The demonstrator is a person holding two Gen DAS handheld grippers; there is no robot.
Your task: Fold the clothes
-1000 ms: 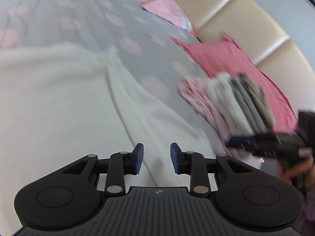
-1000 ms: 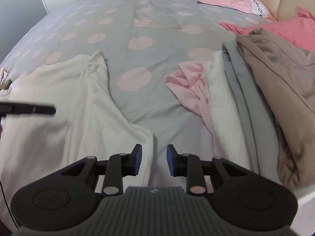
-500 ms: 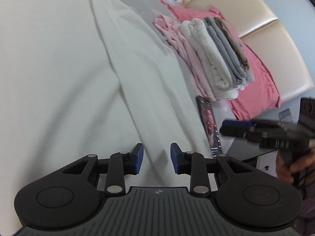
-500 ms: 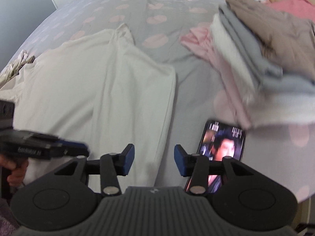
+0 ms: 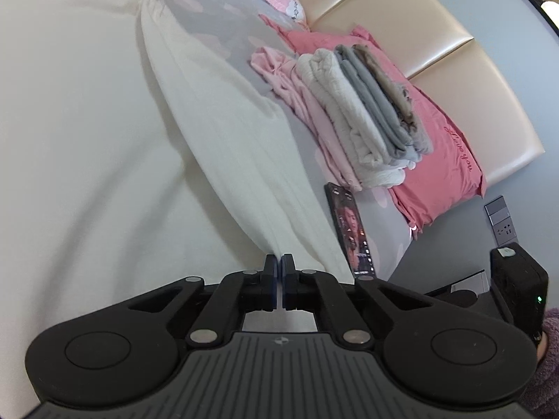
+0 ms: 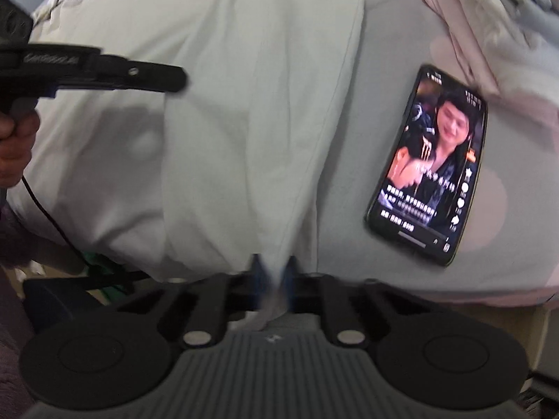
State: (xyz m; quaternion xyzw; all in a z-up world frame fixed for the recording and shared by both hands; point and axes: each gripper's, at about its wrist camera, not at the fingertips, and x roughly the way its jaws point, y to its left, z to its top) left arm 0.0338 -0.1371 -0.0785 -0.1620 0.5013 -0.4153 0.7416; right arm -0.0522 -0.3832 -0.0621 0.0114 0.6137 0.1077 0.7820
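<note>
1. the cream garment (image 5: 104,146) lies spread flat on the bed (image 5: 216,10), its near hem at the bed's near edge; this is the piece to fold.
2. the left gripper (image 5: 278,272) has its jaws fully together at the near hem, where a narrow side panel of the cloth runs up; a thin edge of fabric seems pinched, though the view barely shows it.
3. the right gripper (image 6: 274,272) has its jaws nearly together with a tuck of the same cloth pinched between them, at the near right corner.
4. with both corners caught, the fold should go well if the two grippers lift together and level, so the hem stays straight.
5. carry the hem away toward the far end and lay it down evenly; uneven travel would likely skew the fold.
6. keep the right side clear of the phone (image 6: 429,167) lying just right of the garment, and of the folded stack (image 5: 353,111) farther right.
</note>
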